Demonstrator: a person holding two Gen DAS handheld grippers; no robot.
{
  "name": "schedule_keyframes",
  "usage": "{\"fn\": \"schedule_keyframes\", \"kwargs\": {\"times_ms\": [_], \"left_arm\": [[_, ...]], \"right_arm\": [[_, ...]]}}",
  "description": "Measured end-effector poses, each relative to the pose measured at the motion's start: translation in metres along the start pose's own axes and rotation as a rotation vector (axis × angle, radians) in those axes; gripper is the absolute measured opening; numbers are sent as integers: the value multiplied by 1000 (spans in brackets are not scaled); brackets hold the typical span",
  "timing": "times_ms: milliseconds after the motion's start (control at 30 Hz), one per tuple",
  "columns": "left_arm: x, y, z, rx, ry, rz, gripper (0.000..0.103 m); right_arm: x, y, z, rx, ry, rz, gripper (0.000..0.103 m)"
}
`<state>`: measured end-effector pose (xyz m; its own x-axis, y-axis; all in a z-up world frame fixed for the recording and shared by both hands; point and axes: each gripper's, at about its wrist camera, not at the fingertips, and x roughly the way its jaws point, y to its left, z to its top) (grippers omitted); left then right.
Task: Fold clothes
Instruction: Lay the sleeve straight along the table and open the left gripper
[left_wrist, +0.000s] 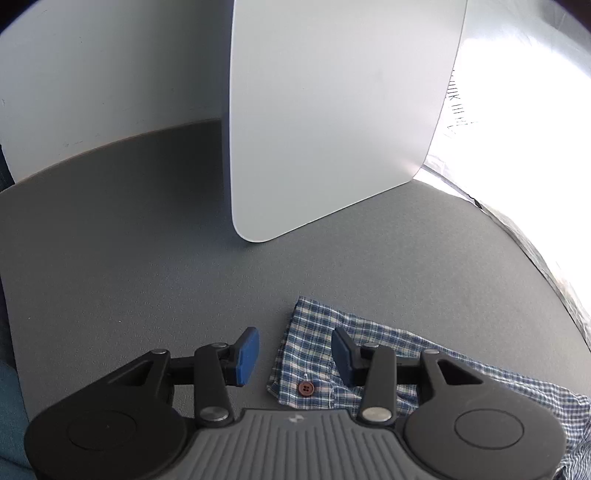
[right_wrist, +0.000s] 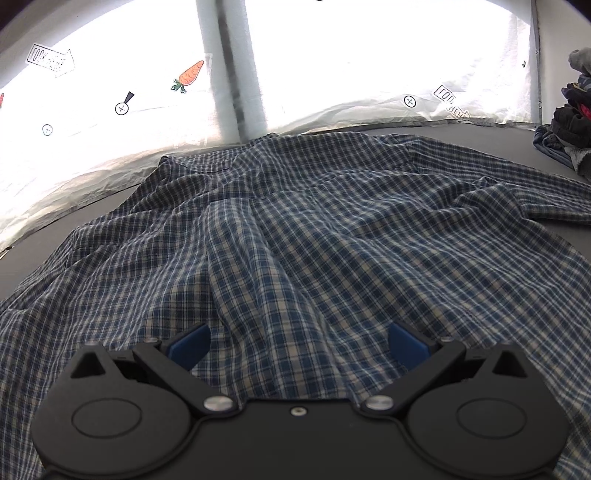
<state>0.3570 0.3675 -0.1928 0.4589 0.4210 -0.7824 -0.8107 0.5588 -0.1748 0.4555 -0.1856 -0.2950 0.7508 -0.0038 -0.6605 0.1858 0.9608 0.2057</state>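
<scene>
A blue and white checked shirt (right_wrist: 295, 221) lies spread and wrinkled on the grey table (right_wrist: 535, 155), filling most of the right wrist view. Its cuff (left_wrist: 314, 325), with a brown button (left_wrist: 306, 387), shows in the left wrist view near the bottom centre. My left gripper (left_wrist: 295, 343) stands open just over that cuff. The blue pads (left_wrist: 245, 356) are apart and do not press on the cloth. My right gripper (right_wrist: 298, 332) is wide open low over the shirt's body. Fabric lies under and between its fingers, but they do not clamp it.
A white board (left_wrist: 332, 110) stands upright on the grey table (left_wrist: 110, 258) ahead of the left gripper, with a white wall behind it. A bright printed sheet (right_wrist: 110, 92) borders the table's far side. A pile of dark clothes (right_wrist: 569, 125) sits at the far right.
</scene>
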Motion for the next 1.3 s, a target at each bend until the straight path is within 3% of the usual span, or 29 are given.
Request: {"fn": "schedule_keyframes", "kwargs": {"times_ms": [100, 233, 433, 533, 600, 633, 667, 700, 733, 767, 867, 1033, 1133, 1233, 1267, 1300], "left_arm": [[-25, -26, -39, 127, 42, -152, 59], [-49, -66, -111, 285, 155, -285, 67], [-84, -108, -225, 529, 267, -329, 67], [-94, -121, -257, 617, 226, -261, 67], [-100, -123, -267, 636, 203, -240, 67], [-101, -123, -269, 616, 191, -239, 63], [-102, -121, -271, 586, 178, -239, 55], [-103, -121, -272, 554, 164, -239, 27], [-103, -123, -273, 549, 159, -227, 3], [-103, -125, -274, 545, 154, -217, 1], [-108, -126, -270, 543, 158, -197, 1], [-102, -118, -269, 507, 198, -176, 3], [-103, -122, -264, 504, 193, -178, 14], [-102, -122, -254, 482, 191, -204, 29], [-102, -122, -250, 474, 184, -208, 30], [-102, -121, -247, 468, 177, -204, 35]], "right_arm": [[-27, -24, 5, 46, -17, 27, 103], [-64, -72, -1, 8, -55, -59, 103], [-111, -178, -17, -68, 13, -278, 103], [-124, -225, -24, -19, 86, -318, 98], [-130, -246, -30, 2, 141, -263, 66], [-133, -250, -32, -9, 148, -240, 59], [-136, -253, -35, -19, 155, -217, 45], [-138, -255, -37, -30, 162, -192, 19], [-139, -255, -38, -37, 166, -171, 10], [-141, -255, -38, -40, 168, -155, 1], [-152, -253, -36, -66, 159, -168, 0], [-156, -274, -43, 3, 188, -171, 0], [-151, -263, -37, -52, 199, -207, 2], [-144, -257, -27, -52, 198, -254, 20], [-143, -255, -24, -36, 180, -266, 35], [-143, -254, -20, -20, 159, -273, 43]]}}
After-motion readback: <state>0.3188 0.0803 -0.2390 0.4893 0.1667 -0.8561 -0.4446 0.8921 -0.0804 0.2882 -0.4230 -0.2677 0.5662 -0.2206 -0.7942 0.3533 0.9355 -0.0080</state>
